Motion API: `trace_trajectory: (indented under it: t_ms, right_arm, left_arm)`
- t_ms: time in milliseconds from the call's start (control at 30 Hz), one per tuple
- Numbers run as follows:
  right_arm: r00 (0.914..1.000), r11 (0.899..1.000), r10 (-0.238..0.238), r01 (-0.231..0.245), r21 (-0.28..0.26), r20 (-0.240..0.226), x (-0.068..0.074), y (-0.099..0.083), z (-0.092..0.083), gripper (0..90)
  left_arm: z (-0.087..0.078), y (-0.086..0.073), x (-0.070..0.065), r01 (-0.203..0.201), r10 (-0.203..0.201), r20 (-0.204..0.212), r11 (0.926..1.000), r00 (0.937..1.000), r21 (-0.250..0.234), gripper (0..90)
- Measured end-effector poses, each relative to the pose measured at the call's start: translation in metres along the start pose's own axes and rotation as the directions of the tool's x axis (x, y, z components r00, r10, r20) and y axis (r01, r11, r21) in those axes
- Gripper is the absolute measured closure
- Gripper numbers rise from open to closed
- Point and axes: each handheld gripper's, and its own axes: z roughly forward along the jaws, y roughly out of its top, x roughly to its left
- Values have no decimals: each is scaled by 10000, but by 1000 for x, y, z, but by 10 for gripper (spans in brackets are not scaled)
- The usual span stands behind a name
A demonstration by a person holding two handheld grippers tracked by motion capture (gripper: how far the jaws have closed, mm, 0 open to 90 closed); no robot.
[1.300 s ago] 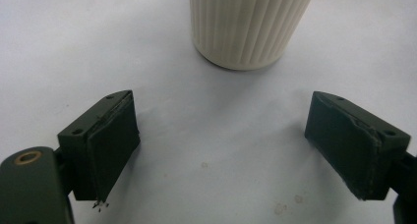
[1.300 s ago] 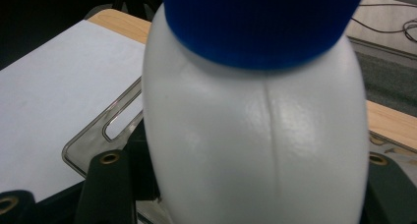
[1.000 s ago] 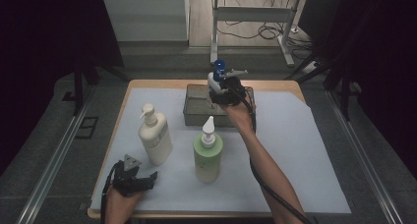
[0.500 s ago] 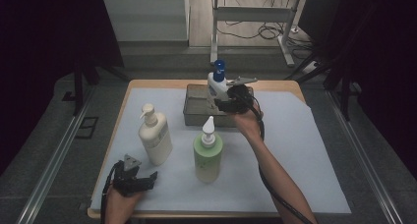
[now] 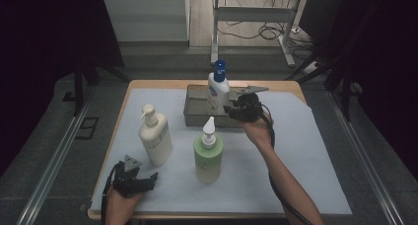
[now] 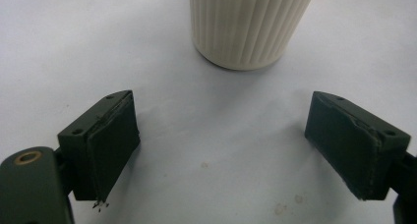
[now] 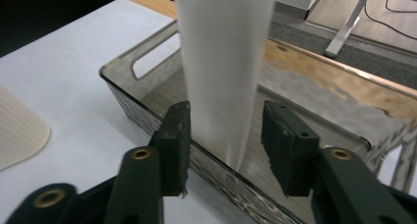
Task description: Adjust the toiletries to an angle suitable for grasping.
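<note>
Right claw (image 7: 223, 135) has just been closing around the white blue-capped pump bottle (image 5: 217, 89), which stands in the grey metal tray (image 5: 197, 117); my jaws flank it without pressing yet. Since a second ago I've slid right of the tray's middle, so a grasp seems next, while my left claw (image 6: 221, 150) gapes empty.

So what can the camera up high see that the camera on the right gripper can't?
High view alone: the green bottle, the left gripper and the white bottle's blue pump top. Right gripper view alone: a close look at its pads on either side of the white bottle, the right pad apart from it. Both: the grey tray, cream bottle and white sheet.
</note>
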Motion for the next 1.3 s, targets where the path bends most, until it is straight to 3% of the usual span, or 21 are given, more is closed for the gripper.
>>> trace_trajectory:
  t_ms: [233,567,867,1300]
  right_arm:
    - [9984,9993,302,-312,199,480,-12,-7,6,695]
    - [9916,9957,810,-851,377,1005,-26,-7,30,873]
    - [9915,9952,746,-808,546,1069,-28,1,47,893]
    - [9902,9880,966,-1076,1104,1005,-25,-6,71,896]
  left_arm:
    - [0,0,0,2,-2,7,10000,10000,-1,123]
    - [0,0,0,6,-6,4,10000,10000,-5,123]
    - [0,0,0,1,-1,-4,10000,10000,-2,123]
    - [0,0,0,-1,1,4,10000,10000,3,123]
